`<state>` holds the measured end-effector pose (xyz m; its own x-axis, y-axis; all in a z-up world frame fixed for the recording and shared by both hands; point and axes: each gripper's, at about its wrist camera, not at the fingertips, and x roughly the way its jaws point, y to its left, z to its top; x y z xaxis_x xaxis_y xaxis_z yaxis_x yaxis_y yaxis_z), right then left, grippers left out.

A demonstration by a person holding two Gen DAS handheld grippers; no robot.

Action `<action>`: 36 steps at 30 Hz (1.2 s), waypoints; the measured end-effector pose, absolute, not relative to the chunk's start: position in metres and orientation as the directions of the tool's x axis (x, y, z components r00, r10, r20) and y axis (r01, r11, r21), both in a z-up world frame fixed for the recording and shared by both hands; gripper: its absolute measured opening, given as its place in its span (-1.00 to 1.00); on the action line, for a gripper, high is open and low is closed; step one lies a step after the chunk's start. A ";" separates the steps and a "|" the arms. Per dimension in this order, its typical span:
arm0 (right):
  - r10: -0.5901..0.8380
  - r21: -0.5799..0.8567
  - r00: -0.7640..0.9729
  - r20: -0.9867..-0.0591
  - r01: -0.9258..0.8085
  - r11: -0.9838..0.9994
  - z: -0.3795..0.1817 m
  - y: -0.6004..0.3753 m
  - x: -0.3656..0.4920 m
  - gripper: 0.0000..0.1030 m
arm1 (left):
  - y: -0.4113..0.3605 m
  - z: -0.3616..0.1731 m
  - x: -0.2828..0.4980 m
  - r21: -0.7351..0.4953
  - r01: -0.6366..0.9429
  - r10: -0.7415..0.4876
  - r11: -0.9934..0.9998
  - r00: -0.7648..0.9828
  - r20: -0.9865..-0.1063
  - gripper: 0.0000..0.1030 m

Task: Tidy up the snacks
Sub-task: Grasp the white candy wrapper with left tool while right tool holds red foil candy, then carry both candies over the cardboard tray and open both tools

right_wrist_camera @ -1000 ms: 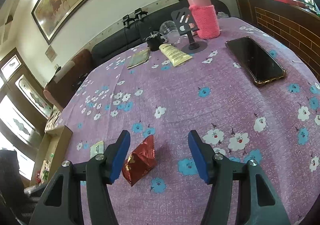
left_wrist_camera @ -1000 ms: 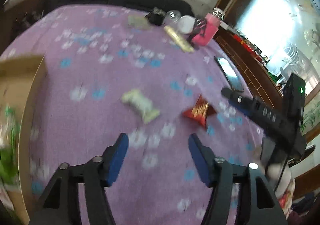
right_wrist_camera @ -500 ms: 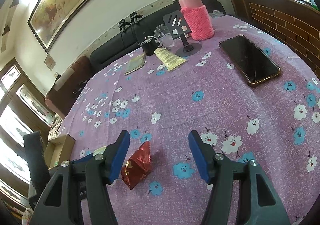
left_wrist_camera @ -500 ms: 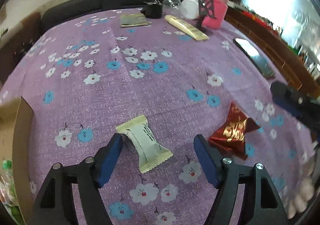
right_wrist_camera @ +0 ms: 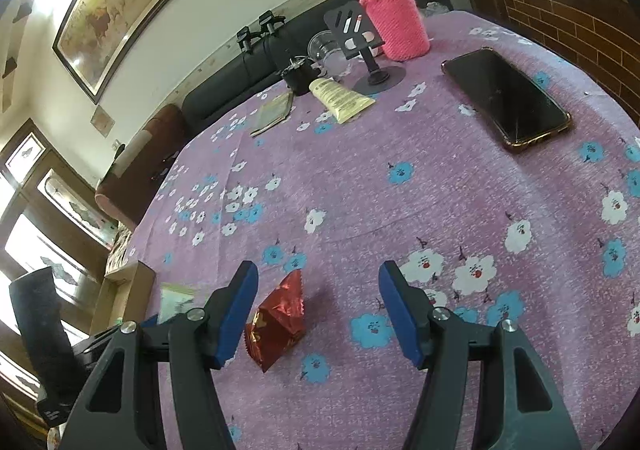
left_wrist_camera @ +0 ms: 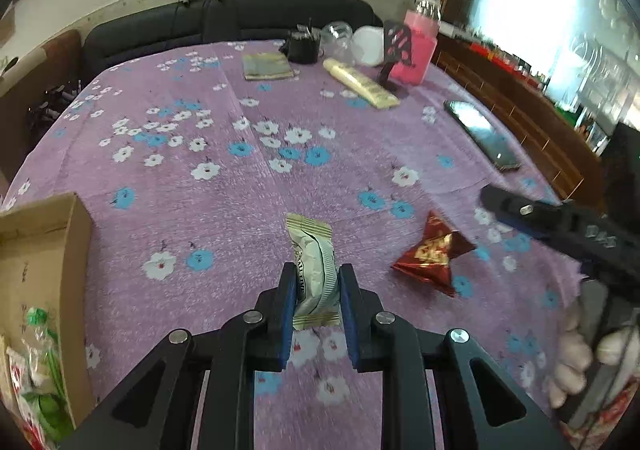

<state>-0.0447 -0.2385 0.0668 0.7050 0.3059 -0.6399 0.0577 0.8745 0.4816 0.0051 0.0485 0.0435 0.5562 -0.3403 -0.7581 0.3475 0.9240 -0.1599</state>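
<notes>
A: Entry — left gripper clamped on the white snack packet, jaws pinching its near half; the far end sticks out forward over the purple flowered tablecloth. I can't tell whether the packet is clear of the cloth.

B: Right side?

A: Right gripper spread wide, holding nothing. The red foil snack lies on the cloth towards the near edge, just beside the left-hand pad, not centred between the two.

B: Risks?

A: Three, as judgement. The packet is soft, and gripped off-centre — it may sag or slide out on the way to the cardboard box at the table's left edge. Closing the right gripper as it stands could shove the foil sideways rather than trap it. Both tools work near each other, so a clash is possible.

B: Any writing?

A: Print on the white wrapper and gold marks on the red foil, neither legible. No brand readable anywhere.
</notes>
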 end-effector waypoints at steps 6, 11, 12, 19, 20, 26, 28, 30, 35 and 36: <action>0.358 0.476 0.651 -0.669 0.006 0.879 0.059 -0.219 -0.040 0.20 | 0.066 0.058 -0.021 -0.218 0.344 -0.388 0.914 0.575 -0.721 -0.60; 0.357 0.429 0.624 -0.695 -0.039 0.903 0.051 -0.197 -0.038 0.20 | 0.087 0.067 -0.044 -0.244 0.334 -0.405 0.910 0.598 -0.691 -0.60; 0.350 0.415 0.624 -0.699 -0.045 0.909 0.050 -0.195 -0.037 0.20 | 0.091 0.068 -0.047 -0.243 0.328 -0.401 0.913 0.605 -0.688 -0.60; 0.315 0.336 0.624 -0.715 -0.088 0.938 0.043 -0.179 -0.040 -0.41 | 0.153 0.080 -0.080 -0.288 0.219 -0.357 0.932 0.686 -0.634 -0.59; 0.307 0.327 0.631 -0.712 -0.088 0.941 0.044 -0.179 -0.041 -0.43 | 0.162 0.081 -0.085 -0.296 0.201 -0.349 0.934 0.697 -0.627 -0.59; 0.241 0.253 0.673 -0.699 -0.082 0.964 0.051 -0.172 -0.049 -0.51 | 0.230 0.081 -0.120 -0.343 0.093 -0.290 0.935 0.755 -0.588 -0.59; 0.242 0.244 0.665 -0.706 -0.092 0.965 0.053 -0.165 -0.051 -0.52 | 0.250 0.079 -0.130 -0.353 0.063 -0.271 0.934 0.767 -0.582 -0.59; 0.245 0.243 0.659 -0.711 -0.097 0.965 0.055 -0.159 -0.056 -0.52 | 0.272 0.076 -0.139 -0.366 0.028 -0.251 0.930 0.776 -0.579 -0.59; 0.341 0.283 0.611 -0.714 -0.193 0.939 0.073 -0.118 -0.069 -0.52 | 0.308 0.066 -0.146 -0.394 -0.026 -0.227 0.919 0.782 -0.581 -0.59; 0.359 0.284 0.600 -0.715 -0.221 0.933 0.077 -0.106 -0.071 -0.51 | 0.312 0.065 -0.146 -0.399 -0.030 -0.227 0.917 0.782 -0.581 -0.59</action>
